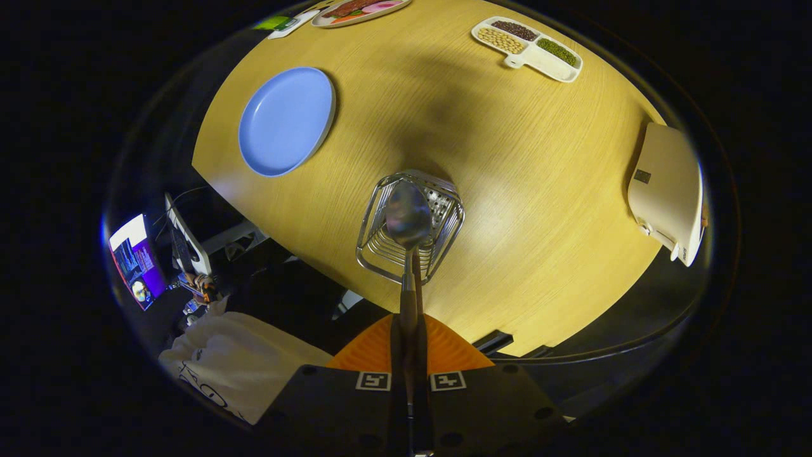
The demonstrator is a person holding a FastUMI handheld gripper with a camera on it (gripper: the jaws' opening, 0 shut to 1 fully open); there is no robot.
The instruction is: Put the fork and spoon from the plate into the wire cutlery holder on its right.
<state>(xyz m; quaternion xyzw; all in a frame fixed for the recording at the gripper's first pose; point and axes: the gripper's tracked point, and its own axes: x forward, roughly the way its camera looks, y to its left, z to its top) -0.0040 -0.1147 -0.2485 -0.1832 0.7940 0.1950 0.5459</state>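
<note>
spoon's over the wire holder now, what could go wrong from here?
1. The gripper is shut on the spoon by its thin handle, with the bowl hanging over the wire cutlery holder; an off-centre release could catch the rim and drop it onto the table.
2. The holder looks light and sits near the table edge; a nudge from the spoon might tip or shift it.
3. The blue plate looks empty, and I cannot tell whether the fork is already in the holder.
</note>
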